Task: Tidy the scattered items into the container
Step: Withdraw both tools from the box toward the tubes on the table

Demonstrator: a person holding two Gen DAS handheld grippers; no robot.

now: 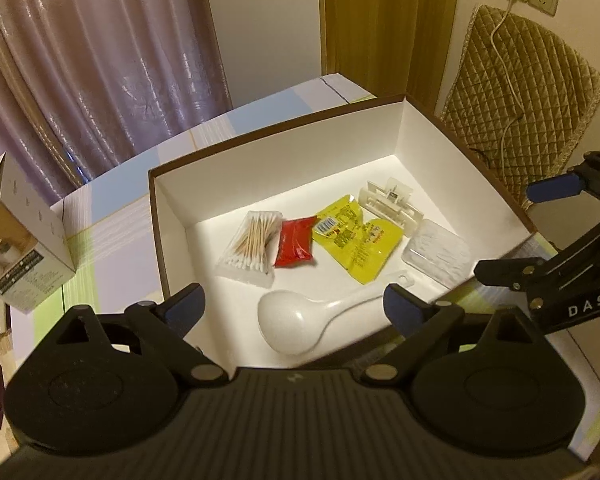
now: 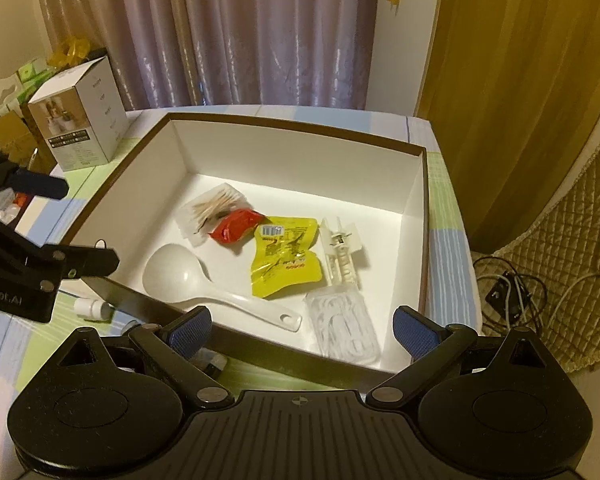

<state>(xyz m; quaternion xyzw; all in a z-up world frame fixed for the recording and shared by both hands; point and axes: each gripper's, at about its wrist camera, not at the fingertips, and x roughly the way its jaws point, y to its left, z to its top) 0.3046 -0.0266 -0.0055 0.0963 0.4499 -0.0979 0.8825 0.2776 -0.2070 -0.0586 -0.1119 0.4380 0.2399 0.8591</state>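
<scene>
Hovering over the near rim of the container [image 1: 156, 200], the left gripper [image 1: 294, 306] and right gripper [image 2: 302, 326] both gape wide and empty, since the white spoon [image 1: 300, 320] and packets already lie inside, while a small white bottle [image 2: 90, 307] waits outside

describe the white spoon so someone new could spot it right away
Look inside the big white box with the brown rim, on the striped table. The spoon lies flat on the box floor nearest the cameras, in front of the red packet and yellow packet. It alone is plain white, with a round bowl and long handle.
</scene>
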